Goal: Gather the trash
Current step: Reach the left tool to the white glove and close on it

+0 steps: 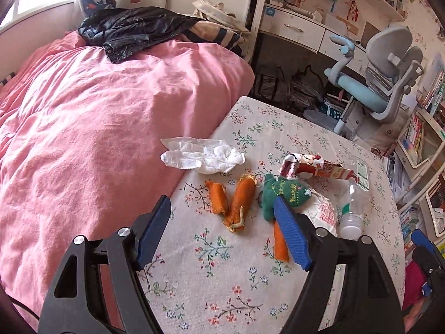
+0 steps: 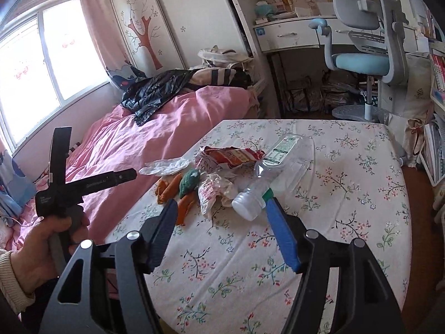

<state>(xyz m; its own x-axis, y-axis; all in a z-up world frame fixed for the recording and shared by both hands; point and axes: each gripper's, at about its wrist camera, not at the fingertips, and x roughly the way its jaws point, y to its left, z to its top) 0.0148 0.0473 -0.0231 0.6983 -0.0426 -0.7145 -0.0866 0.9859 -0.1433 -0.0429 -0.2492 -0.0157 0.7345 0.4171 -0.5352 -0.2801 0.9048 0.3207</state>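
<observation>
Right gripper, jaws apart and empty, faced the plastic bottle, cap end nearest, long axis running away.

Hidden and cut-off parts of the trash pile

In the left wrist view, one orange piece is partly covered by a blue gripper pad, and the green fabric item is overlapped at its lower edge. The clear plastic bottle is partly hidden behind the gripper arm. In the right wrist view, the print on the bottle's label cannot be read.
</observation>
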